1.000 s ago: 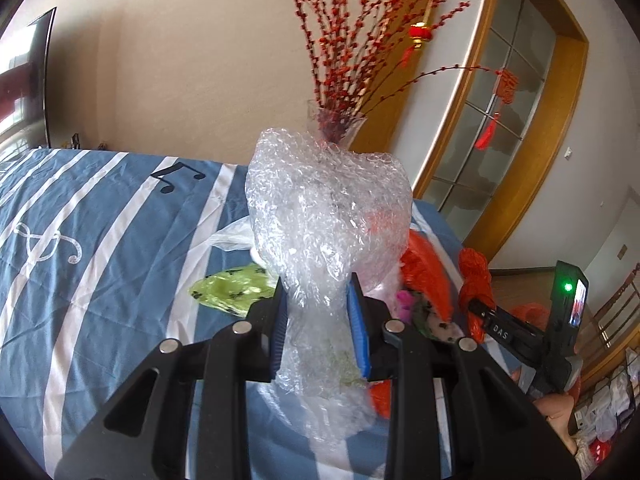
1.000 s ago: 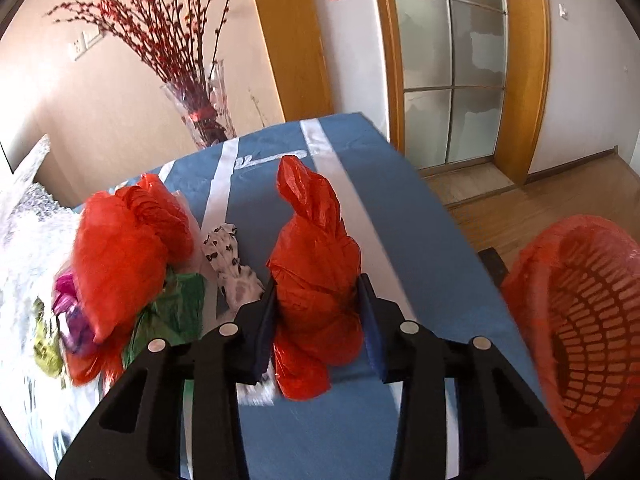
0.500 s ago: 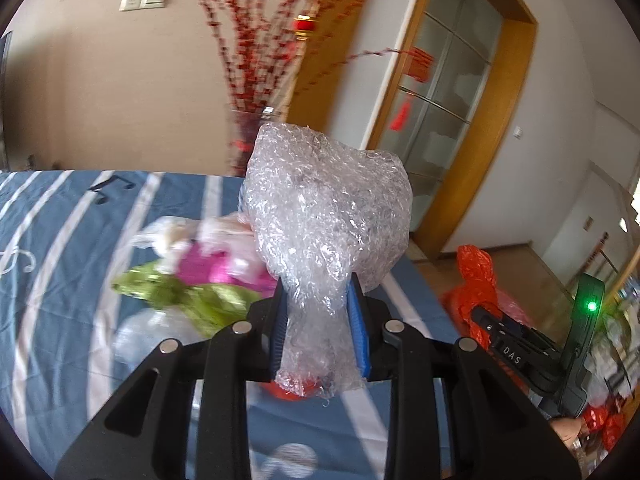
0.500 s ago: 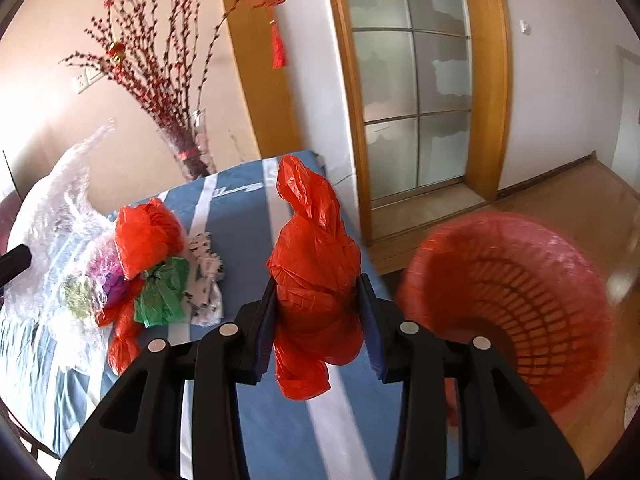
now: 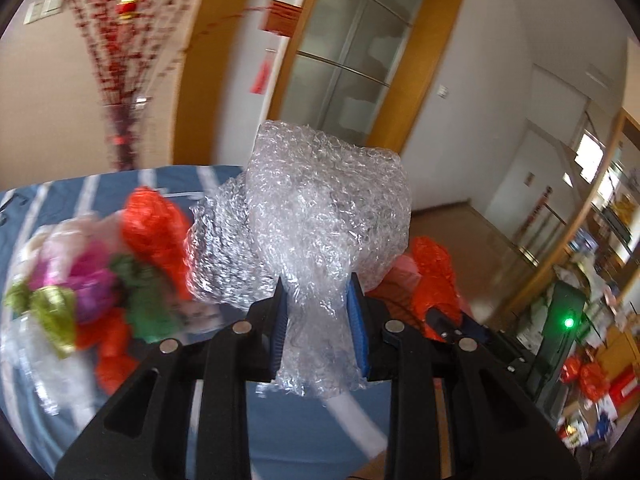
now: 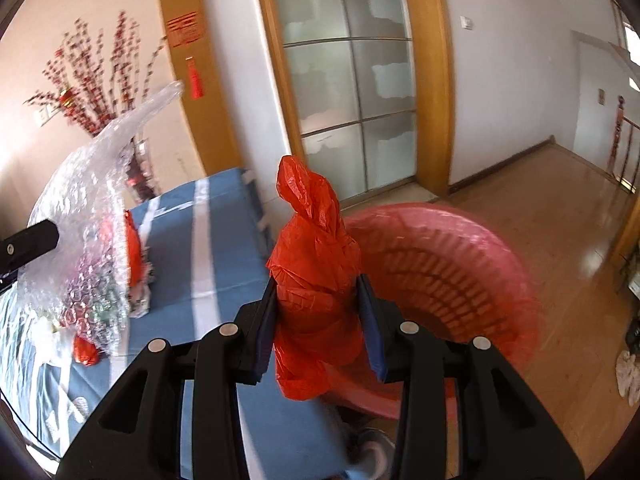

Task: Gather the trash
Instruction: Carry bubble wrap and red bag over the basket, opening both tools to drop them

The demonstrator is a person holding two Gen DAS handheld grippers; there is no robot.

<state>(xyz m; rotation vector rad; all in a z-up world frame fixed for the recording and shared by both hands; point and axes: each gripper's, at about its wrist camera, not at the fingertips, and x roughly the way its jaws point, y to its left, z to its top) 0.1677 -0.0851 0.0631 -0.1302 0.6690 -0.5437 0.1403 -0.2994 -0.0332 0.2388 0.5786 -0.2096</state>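
While the left wrist view looks past the far right corner of the blue striped tablecloth [image 5: 168, 178], bare wooden floor [image 5: 452, 224] opens wide beyond that edge toward the glass door [image 5: 352, 64]. The left gripper [image 5: 318, 322] pinches the narrow neck of a crumpled wad of clear bubble wrap [image 5: 328, 208], which balloons above the blue pads and hangs a little below them, lifted off the cloth. Blurred on the cloth's left part lies a heap of trash [image 5: 100, 280]: red, green, pink and yellow-green plastic scraps. From the right wrist view, the cloth's right edge [image 6: 256, 224] drops away, and a red slatted plastic basket [image 6: 452, 280] stands just beyond it on the open wood floor. The right gripper [image 6: 320, 320] squeezes a scrunched red plastic bag [image 6: 316, 272], upright, its twisted tip pointing up, held in front of the basket's near rim. At left, bubble wrap and a black finger of the other gripper show above the cloth.
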